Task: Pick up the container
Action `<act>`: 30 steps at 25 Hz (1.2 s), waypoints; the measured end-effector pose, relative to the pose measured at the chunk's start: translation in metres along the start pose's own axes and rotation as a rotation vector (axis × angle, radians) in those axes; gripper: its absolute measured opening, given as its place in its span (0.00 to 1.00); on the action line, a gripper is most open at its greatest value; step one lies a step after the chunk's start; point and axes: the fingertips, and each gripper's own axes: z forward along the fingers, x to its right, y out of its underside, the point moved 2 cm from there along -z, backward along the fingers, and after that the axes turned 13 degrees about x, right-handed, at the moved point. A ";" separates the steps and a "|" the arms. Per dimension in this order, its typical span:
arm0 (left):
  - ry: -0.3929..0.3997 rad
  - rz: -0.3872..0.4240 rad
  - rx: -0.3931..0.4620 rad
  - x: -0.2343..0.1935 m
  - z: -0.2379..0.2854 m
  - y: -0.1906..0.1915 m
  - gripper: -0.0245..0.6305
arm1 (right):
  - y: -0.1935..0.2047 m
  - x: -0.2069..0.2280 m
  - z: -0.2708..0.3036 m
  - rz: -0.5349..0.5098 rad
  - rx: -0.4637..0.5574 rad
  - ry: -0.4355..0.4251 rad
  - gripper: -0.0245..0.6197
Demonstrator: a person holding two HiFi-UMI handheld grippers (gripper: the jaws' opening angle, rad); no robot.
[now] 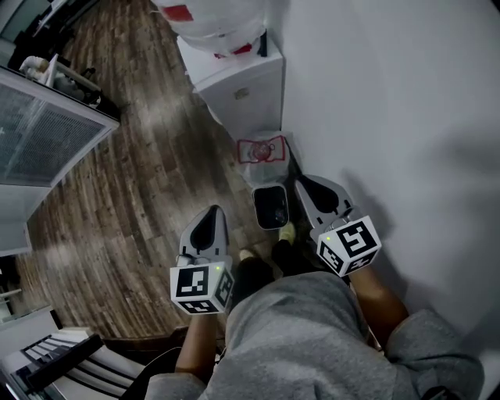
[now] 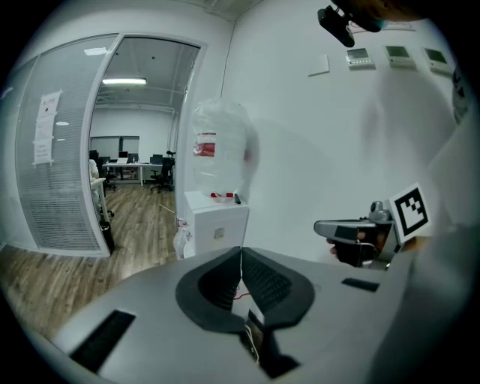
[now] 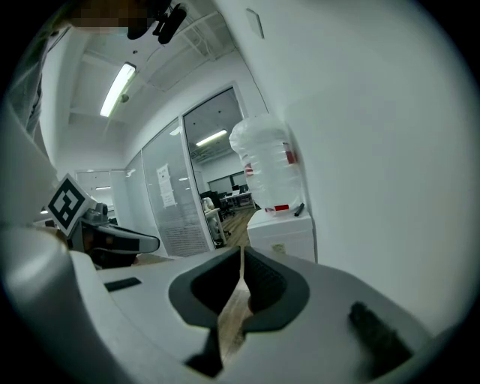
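Note:
A small dark bin (image 1: 271, 207) with a white rim, the container, stands on the wood floor against the white wall. My left gripper (image 1: 211, 211) hovers just left of it and nearer me, its jaws together with nothing in them. My right gripper (image 1: 303, 183) hovers just right of the bin by the wall, jaws also together and empty. In the left gripper view the shut left gripper (image 2: 241, 251) hides the bin, and the right gripper (image 2: 352, 229) shows at the right. The right gripper view shows the shut right gripper (image 3: 241, 251) and the left gripper (image 3: 120, 241) at its left.
A clear bag with red print (image 1: 262, 150) lies beyond the bin. Behind it stands a white water dispenser (image 1: 242, 90) with a large bottle (image 1: 207, 19). A glass partition (image 1: 39, 133) is at the left. My feet (image 1: 285, 234) are close to the bin.

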 end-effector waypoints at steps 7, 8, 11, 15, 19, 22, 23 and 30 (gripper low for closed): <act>-0.006 0.007 -0.036 -0.009 0.017 0.013 0.06 | 0.023 0.005 0.016 -0.044 -0.056 -0.017 0.09; -0.006 0.005 -0.041 -0.011 0.019 0.016 0.06 | 0.028 0.005 0.018 -0.046 -0.070 -0.020 0.09; -0.019 -0.011 -0.065 -0.018 0.024 0.028 0.06 | 0.047 0.007 0.022 -0.058 -0.121 -0.031 0.09; -0.038 -0.023 -0.096 -0.031 0.035 0.046 0.06 | 0.072 0.012 0.034 -0.071 -0.188 -0.044 0.09; -0.039 -0.022 -0.145 -0.043 0.044 0.071 0.06 | 0.097 0.010 0.048 -0.091 -0.245 -0.070 0.09; -0.039 -0.034 -0.175 -0.051 0.050 0.092 0.06 | 0.115 0.010 0.061 -0.121 -0.276 -0.102 0.09; -0.038 -0.037 -0.183 -0.053 0.053 0.099 0.06 | 0.121 0.010 0.065 -0.127 -0.284 -0.110 0.09; -0.012 -0.048 -0.250 -0.060 0.072 0.157 0.06 | 0.184 0.016 0.076 -0.165 -0.409 -0.171 0.09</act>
